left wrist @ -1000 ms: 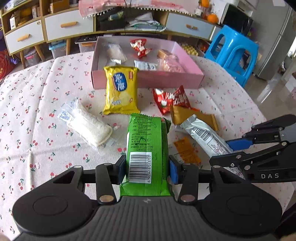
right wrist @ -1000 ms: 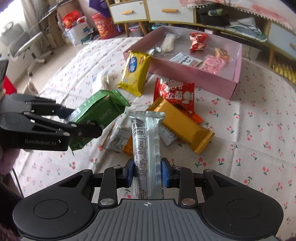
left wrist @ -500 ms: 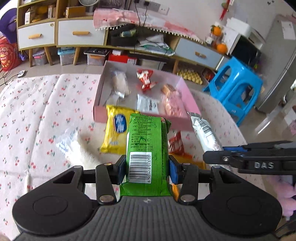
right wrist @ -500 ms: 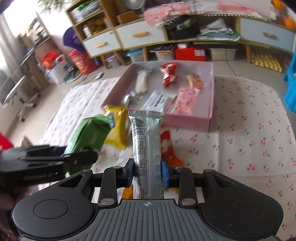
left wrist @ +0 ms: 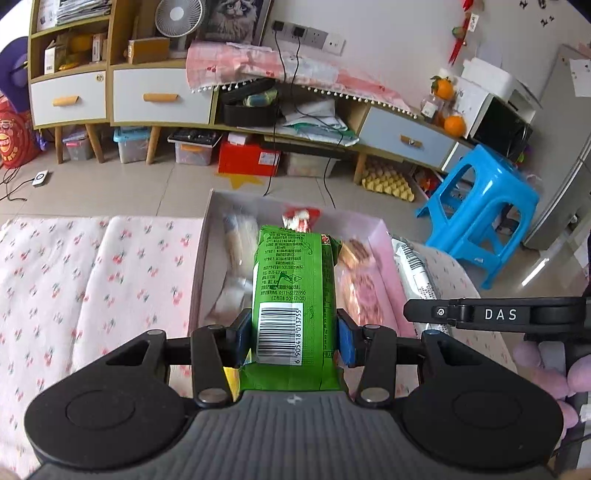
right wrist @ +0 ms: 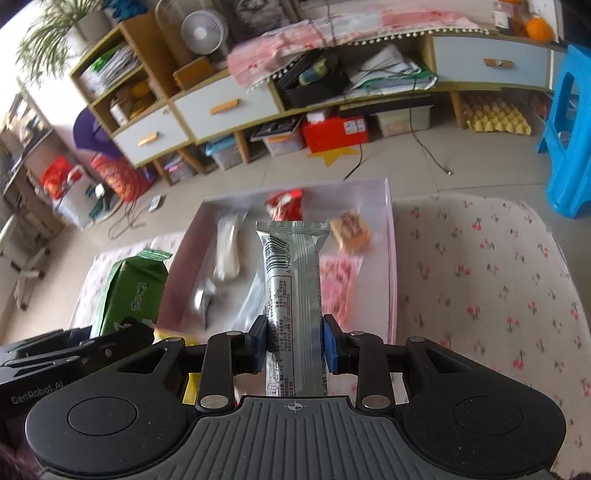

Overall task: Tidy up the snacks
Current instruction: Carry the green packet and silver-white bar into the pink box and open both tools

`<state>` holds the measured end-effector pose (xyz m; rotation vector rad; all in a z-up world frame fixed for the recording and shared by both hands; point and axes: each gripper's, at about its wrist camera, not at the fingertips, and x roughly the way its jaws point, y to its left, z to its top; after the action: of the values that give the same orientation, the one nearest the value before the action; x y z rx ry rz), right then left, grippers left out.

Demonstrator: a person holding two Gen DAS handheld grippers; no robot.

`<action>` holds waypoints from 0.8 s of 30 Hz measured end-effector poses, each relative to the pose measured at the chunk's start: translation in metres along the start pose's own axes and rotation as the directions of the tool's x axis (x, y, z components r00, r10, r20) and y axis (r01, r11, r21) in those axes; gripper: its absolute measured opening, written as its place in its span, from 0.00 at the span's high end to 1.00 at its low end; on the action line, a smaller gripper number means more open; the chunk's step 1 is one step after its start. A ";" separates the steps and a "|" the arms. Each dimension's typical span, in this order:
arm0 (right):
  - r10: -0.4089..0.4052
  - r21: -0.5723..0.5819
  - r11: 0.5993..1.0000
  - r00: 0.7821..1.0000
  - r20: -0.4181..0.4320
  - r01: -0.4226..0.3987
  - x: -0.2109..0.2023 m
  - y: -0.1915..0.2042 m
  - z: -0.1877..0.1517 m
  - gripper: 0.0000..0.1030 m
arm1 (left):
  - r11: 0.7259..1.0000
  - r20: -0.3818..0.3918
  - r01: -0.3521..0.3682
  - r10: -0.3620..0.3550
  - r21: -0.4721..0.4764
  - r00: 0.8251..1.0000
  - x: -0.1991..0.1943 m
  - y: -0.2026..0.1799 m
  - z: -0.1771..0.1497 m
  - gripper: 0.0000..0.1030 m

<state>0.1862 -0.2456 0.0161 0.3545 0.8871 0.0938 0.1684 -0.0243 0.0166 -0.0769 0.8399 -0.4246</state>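
The left gripper [left wrist: 293, 338] has its fingers clamped on a green snack packet [left wrist: 293, 291] above the pink box [left wrist: 201, 266]. Beside it, the right gripper [right wrist: 294, 345] pinches a silver bar [right wrist: 293, 291] over the same box, whose contents look blurred.

A low wooden sideboard [left wrist: 162, 96] with pale drawers lines a white wall [left wrist: 388, 33], above a tiled floor [left wrist: 147, 188]; a blue plastic stool [left wrist: 480, 210] stands nearby.
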 end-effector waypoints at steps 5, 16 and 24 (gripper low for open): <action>0.022 0.040 0.999 0.999 0.025 -0.023 0.019 -0.012 0.008 0.72 | 1.000 0.003 0.000 0.000 0.010 1.000 0.019 0.003 0.010 0.59; -0.020 0.074 0.997 0.998 0.054 0.016 0.055 -0.036 0.014 0.72 | 0.999 -0.048 -0.043 0.042 -0.019 0.998 0.070 0.008 0.021 0.59; -0.040 0.072 0.997 0.996 0.079 0.034 0.060 -0.048 0.015 0.72 | 0.998 -0.080 -0.066 0.064 -0.014 0.995 0.087 0.006 0.017 0.59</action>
<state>0.2329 -0.2813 -0.0361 0.4047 0.8183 0.0139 0.2344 -0.0554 -0.0349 -0.0481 0.9215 -0.3612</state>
